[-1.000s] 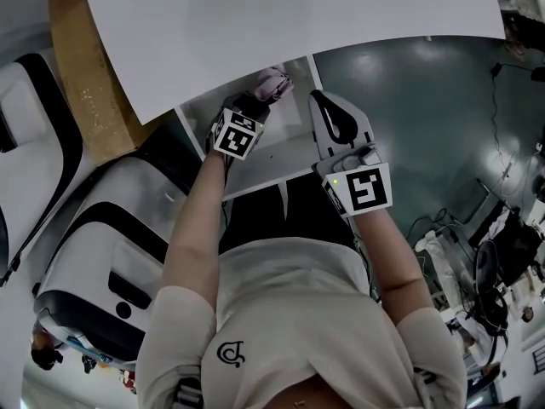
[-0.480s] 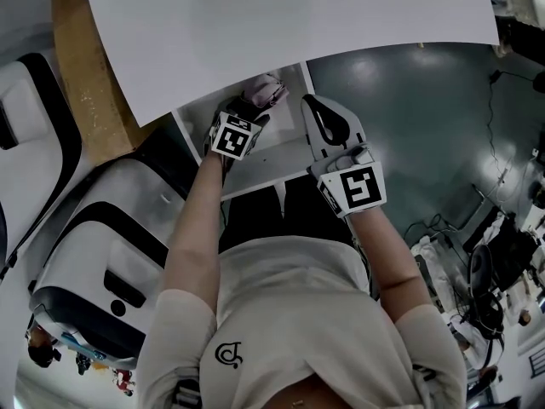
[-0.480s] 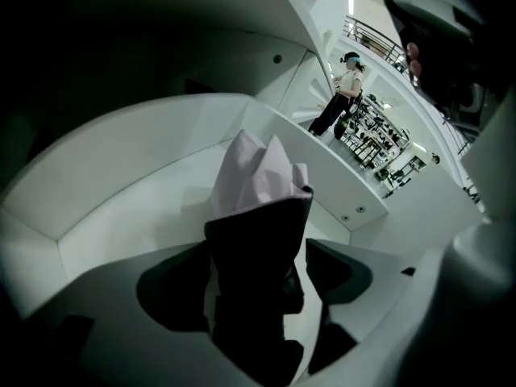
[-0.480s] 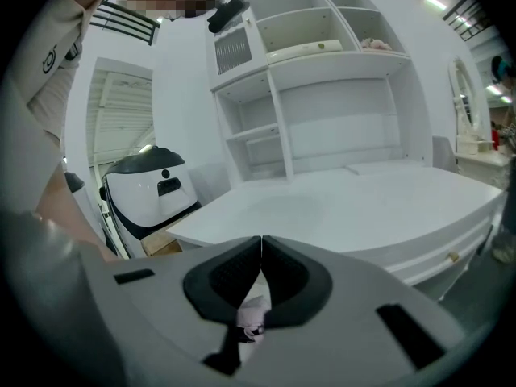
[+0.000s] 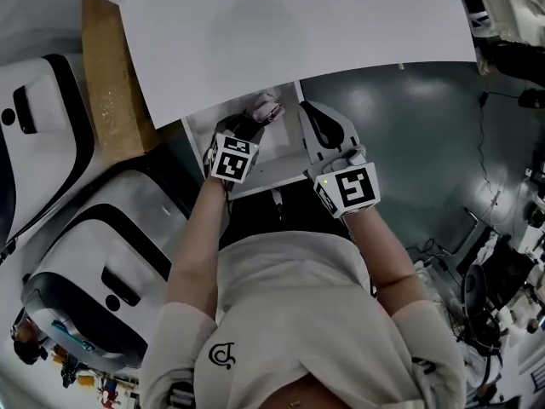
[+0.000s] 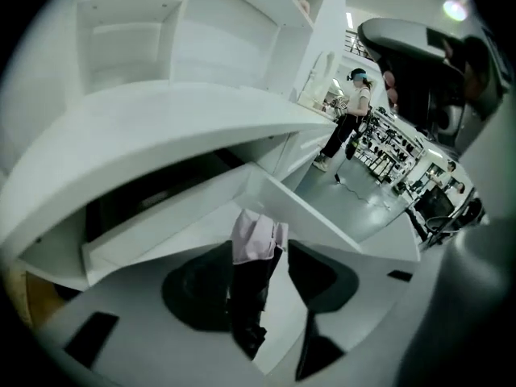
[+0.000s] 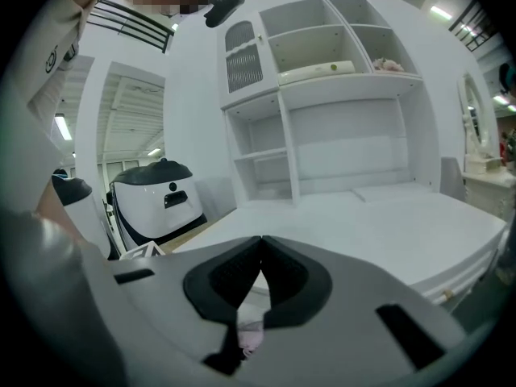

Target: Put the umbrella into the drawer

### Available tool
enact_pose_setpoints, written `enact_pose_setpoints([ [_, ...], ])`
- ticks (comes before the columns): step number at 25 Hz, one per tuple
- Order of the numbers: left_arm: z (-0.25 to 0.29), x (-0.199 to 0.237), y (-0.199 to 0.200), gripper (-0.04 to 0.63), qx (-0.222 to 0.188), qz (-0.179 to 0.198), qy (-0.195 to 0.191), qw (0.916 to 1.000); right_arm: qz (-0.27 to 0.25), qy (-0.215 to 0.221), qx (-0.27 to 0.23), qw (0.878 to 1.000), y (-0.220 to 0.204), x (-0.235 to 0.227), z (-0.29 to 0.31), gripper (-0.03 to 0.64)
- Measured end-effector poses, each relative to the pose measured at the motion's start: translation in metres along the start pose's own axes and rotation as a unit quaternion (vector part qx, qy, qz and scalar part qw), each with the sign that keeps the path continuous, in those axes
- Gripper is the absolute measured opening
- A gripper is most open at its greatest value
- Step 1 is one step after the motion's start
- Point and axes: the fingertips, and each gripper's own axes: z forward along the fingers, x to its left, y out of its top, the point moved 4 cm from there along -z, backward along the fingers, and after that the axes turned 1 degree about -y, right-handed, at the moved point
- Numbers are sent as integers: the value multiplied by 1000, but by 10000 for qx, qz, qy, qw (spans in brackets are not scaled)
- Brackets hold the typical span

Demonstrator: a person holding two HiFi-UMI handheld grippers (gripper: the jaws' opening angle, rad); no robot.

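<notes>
Drawer (image 5: 277, 156) open w/ desk top (image 5: 298, 32) overhanging its rear, front free

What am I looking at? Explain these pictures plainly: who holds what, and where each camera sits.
There is no robot here. A person holds a hand-held two-jaw claw in each hand. The head view comes from a camera on the person's head, looking steeply down. The other two pictures come from cameras riding on each claw, looking along its jaws.

Below is a white desk with its white drawer pulled open. A folded pink and black umbrella appears to lie in the drawer. It shows between the jaws of the left claw, which are closing, but the pads do not seem to press on it. The right claw is shut and empty, by the drawer.
</notes>
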Motion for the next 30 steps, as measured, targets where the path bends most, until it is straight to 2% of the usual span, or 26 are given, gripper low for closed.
enact_pose_setpoints([
  [2,-17,-1,9,148,-213,25,249,9995,-97,89,-85,9999,13,4,-3,9],
  [5,-43,-6,24,45,-560,111,558,9968,-204,232,-220,9993,32,10,-10,8],
  [7,-58,-11,35,12,-758,176,659,9948,-244,304,-303,9988,42,13,-16,9],
  [11,-89,-17,56,12,-1144,231,753,9903,-338,426,-516,9972,63,17,-23,8],
  [16,-144,-24,89,12,-1849,355,1070,9763,-524,567,-783,9939,93,19,-29,8],
  [24,-231,-36,127,12,-2877,433,1452,9457,-584,708,-1005,9907,122,24,-38,8],
  [30,-292,-49,148,12,-3631,527,1661,9153,-799,927,-1230,9848,141,34,-43,8],
])
